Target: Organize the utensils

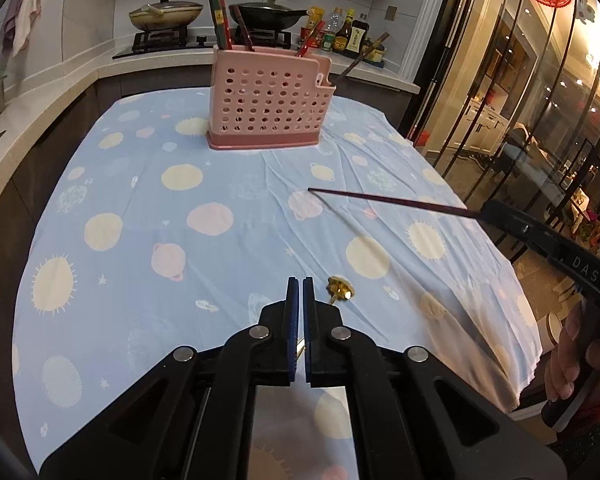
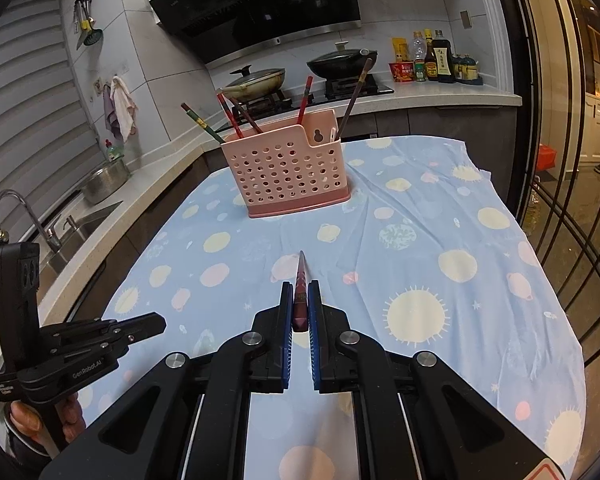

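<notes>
1. Right tongs (image 2: 301, 305): clamped on a dark red chopstick (image 2: 301, 288), gripped near its blunt end, held above the desk (image 2: 480, 320) with its cloth of suns and planets.
2. Left tongs (image 1: 301, 294): blue pads pressed together on a thin gold utensil (image 1: 339, 287); its ornate head projects just right of the pads.
3. View differences: only the left wrist camera shows the gold piece and the chopstick's full length (image 1: 392, 199); the right wrist camera sees the chopstick end-on, strongly foreshortened.
4. Orientation: the chopstick's long axis runs forward from the tongs, thin tip pointing roughly toward the pink holder (image 2: 290, 170).
5. The perforated holder stands upright at the desk's far end, several chopsticks (image 2: 236, 118) leaning inside it.
</notes>
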A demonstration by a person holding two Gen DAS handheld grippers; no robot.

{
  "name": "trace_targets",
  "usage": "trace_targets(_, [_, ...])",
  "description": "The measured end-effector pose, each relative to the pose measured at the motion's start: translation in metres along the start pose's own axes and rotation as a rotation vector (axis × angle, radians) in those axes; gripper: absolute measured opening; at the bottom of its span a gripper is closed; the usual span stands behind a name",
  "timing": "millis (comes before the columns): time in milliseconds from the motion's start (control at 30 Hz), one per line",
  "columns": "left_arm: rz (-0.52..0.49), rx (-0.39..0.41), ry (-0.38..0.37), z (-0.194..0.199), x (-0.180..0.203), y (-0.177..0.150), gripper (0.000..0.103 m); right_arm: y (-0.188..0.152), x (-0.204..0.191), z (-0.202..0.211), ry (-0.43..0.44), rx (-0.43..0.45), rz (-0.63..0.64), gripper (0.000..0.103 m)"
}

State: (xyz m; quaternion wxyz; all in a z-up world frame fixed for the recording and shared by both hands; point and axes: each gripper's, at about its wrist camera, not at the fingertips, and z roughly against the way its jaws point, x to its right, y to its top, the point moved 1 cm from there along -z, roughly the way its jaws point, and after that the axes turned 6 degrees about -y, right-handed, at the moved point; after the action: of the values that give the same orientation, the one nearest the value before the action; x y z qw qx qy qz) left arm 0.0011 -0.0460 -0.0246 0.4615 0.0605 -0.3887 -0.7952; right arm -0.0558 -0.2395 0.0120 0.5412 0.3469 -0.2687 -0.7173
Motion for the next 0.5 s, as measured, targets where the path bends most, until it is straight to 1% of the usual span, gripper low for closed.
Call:
trace_targets(33, [-0.007, -0.018, 0.011, -0.005, -0.001, -0.007, 0.008, -0.001, 0.001, -0.001, 0.0, -0.005, -0.001, 0.007])
trace_targets(100, [-0.009, -0.056, 0.037, -0.016, -0.003, -0.023, 0.03, -0.005, 0.002, -0.003, 0.001, -0.017, -0.006, 0.007])
trace_targets(133, [-0.007, -0.076, 0.041, -0.023, -0.004, -0.03, 0.032, -0.006, 0.003, -0.005, 0.002, -0.024, -0.008, 0.007])
trace_targets(200, [-0.005, -0.113, 0.052, -0.034, -0.006, -0.041, 0.032, -0.011, 0.003, -0.007, 0.005, -0.034, -0.009, 0.007])
trace_targets(267, [-0.005, -0.134, 0.046, -0.04, -0.006, -0.049, 0.032, -0.013, 0.002, -0.008, 0.006, -0.037, -0.007, 0.007])
trace_targets(367, [-0.035, -0.126, 0.068, -0.04, 0.0, -0.052, 0.03, -0.013, 0.002, -0.007, 0.004, -0.035, -0.003, 0.007])
trace_targets(400, [-0.032, -0.126, 0.062, -0.039, 0.0, -0.052, 0.021, -0.014, 0.002, -0.006, 0.004, -0.035, -0.005, 0.007])
trace_targets(500, [-0.025, -0.133, 0.045, -0.038, 0.0, -0.052, 0.011, -0.014, 0.003, -0.006, 0.002, -0.035, -0.01, 0.007])
